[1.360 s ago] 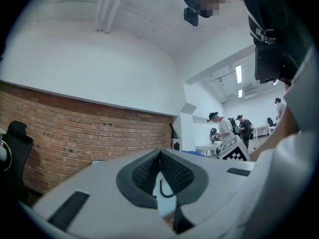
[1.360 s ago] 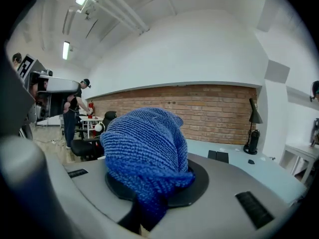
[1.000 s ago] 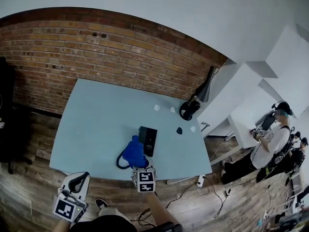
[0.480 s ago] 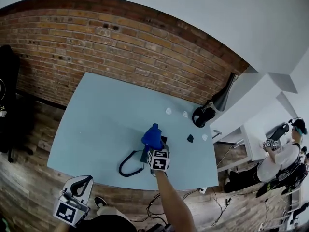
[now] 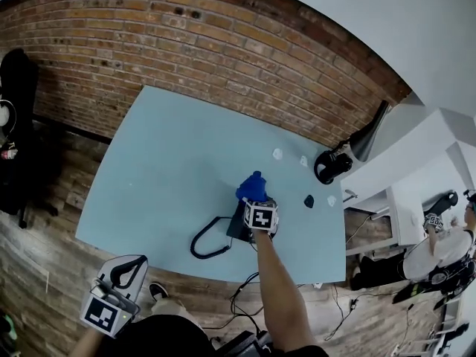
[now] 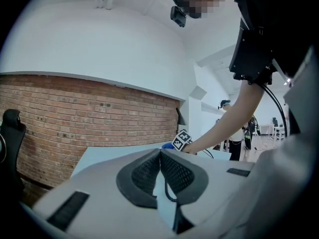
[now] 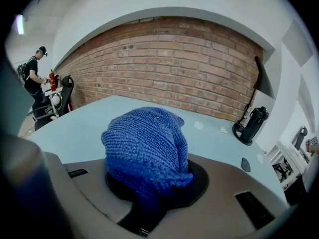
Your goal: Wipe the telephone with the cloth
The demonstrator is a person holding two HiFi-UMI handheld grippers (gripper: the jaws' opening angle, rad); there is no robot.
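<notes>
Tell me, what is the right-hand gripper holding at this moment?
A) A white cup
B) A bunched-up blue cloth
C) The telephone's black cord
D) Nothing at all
B: in the right gripper view, the right gripper has its jaws closed on the blue cloth, which bulges up between them; the cord lies on the table.

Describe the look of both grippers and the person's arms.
Left gripper: pale grey wedge-shaped body, black textured pads, white cube with black square markers. Right gripper: same build, same kind of cube. The person wears a black top; the right forearm is bare, no sleeve.
</notes>
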